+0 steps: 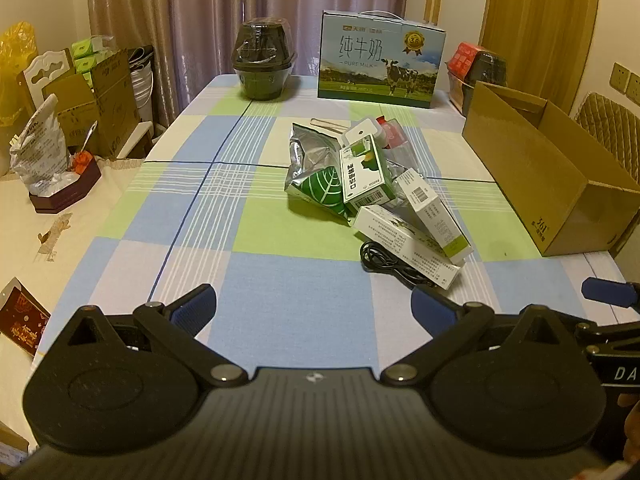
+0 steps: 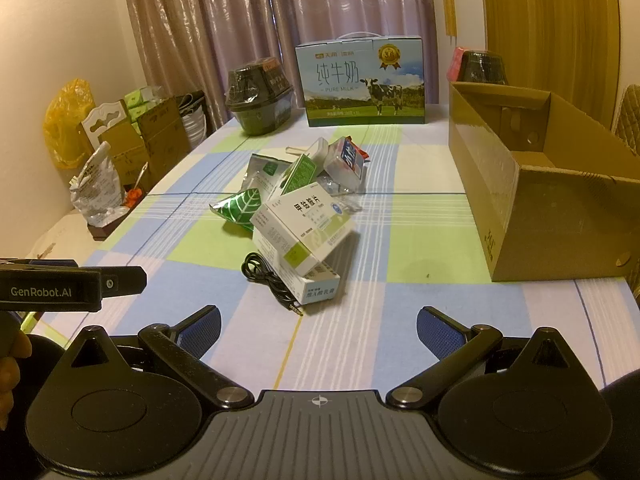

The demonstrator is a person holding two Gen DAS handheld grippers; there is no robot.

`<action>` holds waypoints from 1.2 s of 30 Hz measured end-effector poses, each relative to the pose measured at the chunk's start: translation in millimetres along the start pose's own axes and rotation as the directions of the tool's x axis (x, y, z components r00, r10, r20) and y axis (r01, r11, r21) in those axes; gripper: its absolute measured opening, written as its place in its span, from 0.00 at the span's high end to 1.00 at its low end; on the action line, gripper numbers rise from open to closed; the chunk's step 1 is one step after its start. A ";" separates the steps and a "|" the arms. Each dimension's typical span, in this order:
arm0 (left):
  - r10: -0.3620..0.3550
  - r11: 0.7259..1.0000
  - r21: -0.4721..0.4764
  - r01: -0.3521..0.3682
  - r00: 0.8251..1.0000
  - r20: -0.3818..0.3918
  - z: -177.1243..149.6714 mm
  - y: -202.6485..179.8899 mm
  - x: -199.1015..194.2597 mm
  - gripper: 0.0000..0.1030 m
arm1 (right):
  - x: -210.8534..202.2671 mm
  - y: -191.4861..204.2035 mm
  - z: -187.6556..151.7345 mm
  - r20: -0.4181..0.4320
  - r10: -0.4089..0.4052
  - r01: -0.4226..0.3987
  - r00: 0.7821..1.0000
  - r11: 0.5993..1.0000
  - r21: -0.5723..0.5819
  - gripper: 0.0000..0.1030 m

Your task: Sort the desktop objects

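You are working under warm, yellowish indoor light; both views carry an amber cast and are moderately dim. Glare appears on the silver foil pouch [image 1: 312,152] and on the plastic wrap of the dark bowl [image 1: 264,46] behind it. The cardboard box [image 2: 560,184], right of the pouch, casts a soft shadow on the tablecloth [image 2: 420,240]. Fisheye distortion bends the curtains [image 1: 224,12] and darkens each frame's corners. Focus is sharp centrally, softer toward the edges.
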State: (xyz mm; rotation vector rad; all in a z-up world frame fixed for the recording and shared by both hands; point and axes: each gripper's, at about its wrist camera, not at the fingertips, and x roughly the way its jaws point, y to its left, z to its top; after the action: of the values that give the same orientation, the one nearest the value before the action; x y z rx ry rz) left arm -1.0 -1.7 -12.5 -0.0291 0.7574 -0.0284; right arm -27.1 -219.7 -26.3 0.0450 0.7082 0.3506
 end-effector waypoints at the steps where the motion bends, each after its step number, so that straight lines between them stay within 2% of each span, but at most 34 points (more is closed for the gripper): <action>1: 0.000 1.000 -0.001 0.000 1.000 0.000 -0.3 -0.1 0.0 0.01 | -0.1 0.0 0.0 0.000 0.000 0.000 1.000 1.000 0.000 0.02; 36: -0.004 1.000 0.001 0.004 1.000 -0.004 1.3 0.3 -0.1 0.01 | 1.6 -1.0 -0.2 -0.009 0.005 -0.005 1.000 1.000 0.007 0.02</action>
State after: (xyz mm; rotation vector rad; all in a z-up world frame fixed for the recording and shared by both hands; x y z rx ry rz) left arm -0.2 -1.4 -11.5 -0.0294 0.7609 -0.0323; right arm -25.8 -220.2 -27.6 0.0519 0.7180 0.3533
